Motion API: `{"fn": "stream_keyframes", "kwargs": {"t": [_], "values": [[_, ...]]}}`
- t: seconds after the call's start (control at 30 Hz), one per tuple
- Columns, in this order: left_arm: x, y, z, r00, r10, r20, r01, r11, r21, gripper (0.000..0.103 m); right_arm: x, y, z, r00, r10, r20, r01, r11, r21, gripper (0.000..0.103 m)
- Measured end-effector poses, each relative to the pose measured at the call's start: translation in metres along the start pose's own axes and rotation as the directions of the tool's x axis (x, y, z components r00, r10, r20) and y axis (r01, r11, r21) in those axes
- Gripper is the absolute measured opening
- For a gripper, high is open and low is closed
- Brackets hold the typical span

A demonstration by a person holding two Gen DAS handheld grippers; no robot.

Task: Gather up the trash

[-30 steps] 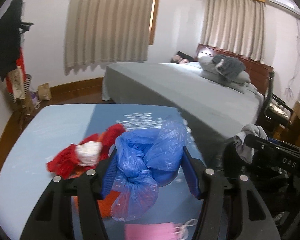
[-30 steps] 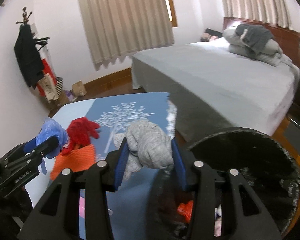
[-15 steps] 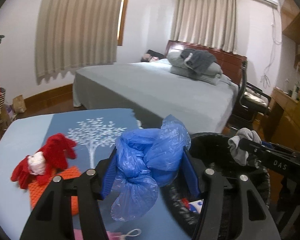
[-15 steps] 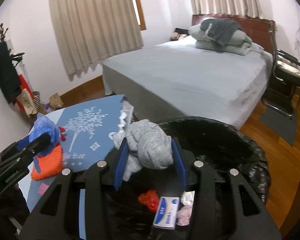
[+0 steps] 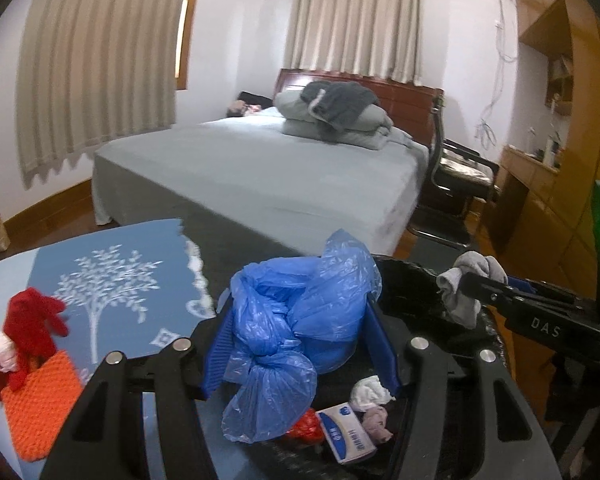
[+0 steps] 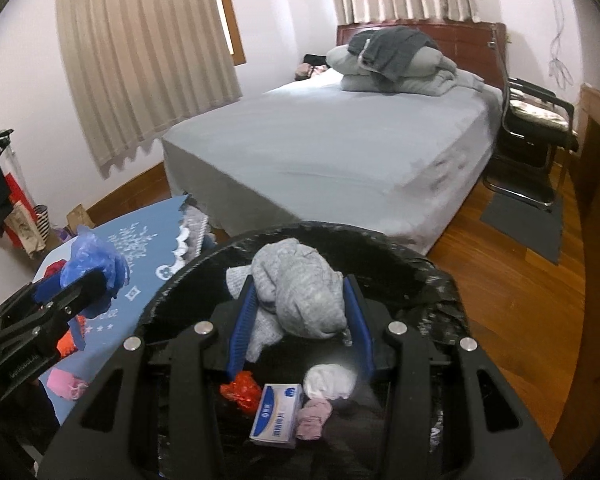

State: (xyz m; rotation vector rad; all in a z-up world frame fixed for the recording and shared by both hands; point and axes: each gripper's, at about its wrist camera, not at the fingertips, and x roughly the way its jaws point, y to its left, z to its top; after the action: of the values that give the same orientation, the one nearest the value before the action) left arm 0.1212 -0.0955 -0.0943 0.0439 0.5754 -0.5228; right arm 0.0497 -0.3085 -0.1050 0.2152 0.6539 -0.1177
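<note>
Left tongs (image 5: 300, 336): you grip the blue bag (image 5: 296, 320), unchanged; it has swung off the table (image 5: 148, 248) to the bin (image 5: 404, 276) rim.
Left view, bin: box (image 5: 346, 432) and scraps now show inside.
Right tongs (image 6: 300, 312): you still clamp the grey sock (image 6: 300, 292), now over the bin's (image 6: 440, 280) middle.
Right view, table (image 6: 148, 256): slid further left.

We find the bin (image 6: 428, 268) mouth unobstructed from above; a box (image 6: 277, 414) and scraps lie low inside. The table (image 5: 112, 248) edge abuts its left rim, and the bed (image 6: 340, 144) stands close behind it.
</note>
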Motion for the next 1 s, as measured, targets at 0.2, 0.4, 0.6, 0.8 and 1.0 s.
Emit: {"fn": "stream_keyframes", "kwargs": {"t": [0.2,0.4,0.6,0.8,1.0], "values": [[0.019,-0.021,0.000,0.999,-0.036,-0.022,0.037,0.999,0.026,0.059,0.001,-0.019,-0.002,1.000,-0.020,-0.005,0.020,1.000,0.023,0.042],[0.031,-0.028,-0.001,0.995,-0.088,-0.048,0.089,0.996,0.020,0.066,0.001,-0.032,-0.004,0.999,-0.044,-0.006,0.045,0.998,0.044,0.048],[0.025,-0.022,0.001,0.994,-0.104,-0.036,0.103,0.994,-0.018,0.084,-0.003,-0.034,-0.006,0.997,-0.073,0.015,0.072,0.995,0.066,0.083],[0.004,0.000,0.004,0.999,-0.032,-0.003,0.032,0.999,-0.031,0.090,-0.005,-0.028,-0.003,0.998,-0.051,0.027,0.049,0.995,0.090,0.093],[-0.032,0.044,-0.005,0.995,0.101,0.019,-0.099,0.993,-0.064,0.092,-0.001,0.002,-0.001,1.000,0.017,0.021,-0.018,0.999,0.036,0.094]]}}
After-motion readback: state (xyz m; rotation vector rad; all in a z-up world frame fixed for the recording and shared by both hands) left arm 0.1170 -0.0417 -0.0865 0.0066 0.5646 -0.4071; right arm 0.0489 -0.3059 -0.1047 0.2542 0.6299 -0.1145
